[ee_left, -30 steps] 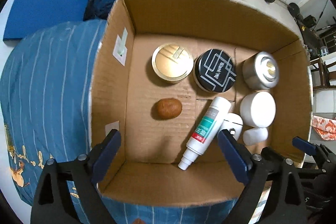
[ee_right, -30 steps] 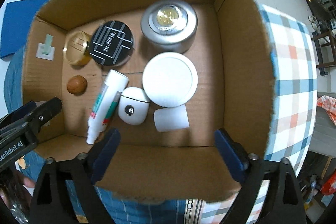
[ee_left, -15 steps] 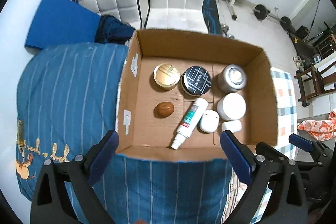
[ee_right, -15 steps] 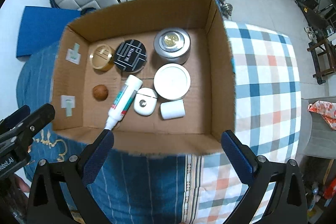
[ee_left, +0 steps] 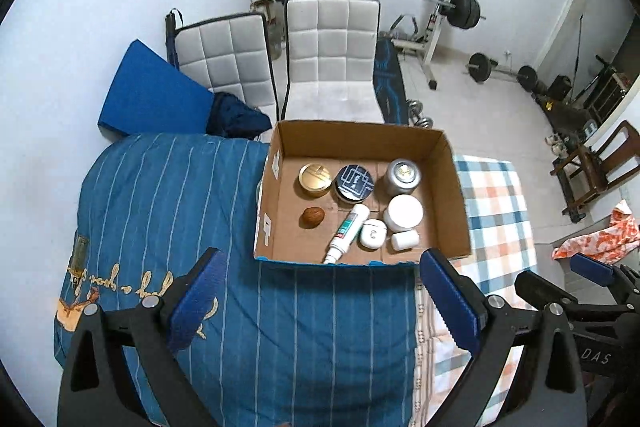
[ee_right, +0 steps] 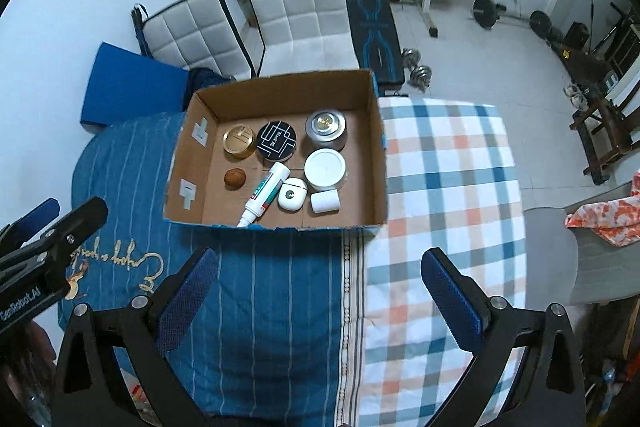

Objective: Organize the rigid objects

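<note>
An open cardboard box point(ee_left: 454, 195) point(ee_right: 376, 143) sits on a cloth-covered table. It holds a gold tin point(ee_left: 315, 179) point(ee_right: 239, 140), a black patterned tin point(ee_left: 354, 182) point(ee_right: 277, 140), a silver can point(ee_left: 404, 177) point(ee_right: 325, 129), a white jar point(ee_left: 404, 213) point(ee_right: 325, 169), a white tube point(ee_left: 347, 233) point(ee_right: 265, 199), a white earbud case point(ee_left: 373, 233) point(ee_right: 292, 193), a small white cylinder point(ee_left: 404, 240) point(ee_right: 325, 202) and a brown nut-like ball point(ee_left: 312, 217) point(ee_right: 234, 177). My left gripper point(ee_left: 320, 299) and right gripper point(ee_right: 318, 295) are both open and empty, high above and in front of the box.
A blue striped cloth point(ee_left: 160, 207) covers the table's left, a checked cloth point(ee_right: 448, 179) its right. Two white padded chairs point(ee_left: 332, 59), a blue mat point(ee_left: 148, 95) and weight equipment point(ee_left: 440, 11) stand behind. A wooden chair point(ee_left: 592, 167) is at the right.
Both grippers have pulled up and back from the box, which now looks much smaller. The objects inside have not moved. Both grippers stay open.
</note>
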`<state>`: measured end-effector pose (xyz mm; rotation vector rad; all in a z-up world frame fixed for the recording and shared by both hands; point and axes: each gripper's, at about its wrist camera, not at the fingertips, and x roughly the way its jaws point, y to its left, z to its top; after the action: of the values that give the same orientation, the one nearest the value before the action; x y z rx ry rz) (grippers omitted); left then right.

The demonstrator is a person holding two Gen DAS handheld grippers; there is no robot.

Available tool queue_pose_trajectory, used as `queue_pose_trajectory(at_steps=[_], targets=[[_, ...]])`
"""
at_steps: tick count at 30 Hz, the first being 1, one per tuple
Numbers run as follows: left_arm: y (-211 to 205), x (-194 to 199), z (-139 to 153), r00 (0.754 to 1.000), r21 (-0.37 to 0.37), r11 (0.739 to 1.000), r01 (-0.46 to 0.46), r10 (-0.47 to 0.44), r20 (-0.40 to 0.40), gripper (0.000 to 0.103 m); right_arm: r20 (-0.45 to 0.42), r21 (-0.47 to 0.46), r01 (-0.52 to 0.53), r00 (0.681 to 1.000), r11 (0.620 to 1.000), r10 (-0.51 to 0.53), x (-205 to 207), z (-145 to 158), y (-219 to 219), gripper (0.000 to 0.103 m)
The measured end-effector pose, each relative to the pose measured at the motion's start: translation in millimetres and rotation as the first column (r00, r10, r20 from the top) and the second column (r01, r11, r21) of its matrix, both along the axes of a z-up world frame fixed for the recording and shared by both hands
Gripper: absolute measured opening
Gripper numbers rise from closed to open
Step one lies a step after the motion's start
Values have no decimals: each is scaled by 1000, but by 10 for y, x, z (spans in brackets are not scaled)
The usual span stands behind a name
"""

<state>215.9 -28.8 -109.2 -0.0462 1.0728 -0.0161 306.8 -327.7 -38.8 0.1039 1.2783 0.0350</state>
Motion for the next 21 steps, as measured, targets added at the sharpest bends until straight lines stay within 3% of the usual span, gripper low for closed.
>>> queue_pose_trajectory(at_steps=[12,21], targets=[[-70,-623,591,995,-29,1000,4,-1,99,99,152,-26,-7,988,1000,11,-619,865,16,103],[-101,-913,869,987,-7,1000,10,-8,163,99,237,-77,-15,971,997,33,-921,1233,97,103]])
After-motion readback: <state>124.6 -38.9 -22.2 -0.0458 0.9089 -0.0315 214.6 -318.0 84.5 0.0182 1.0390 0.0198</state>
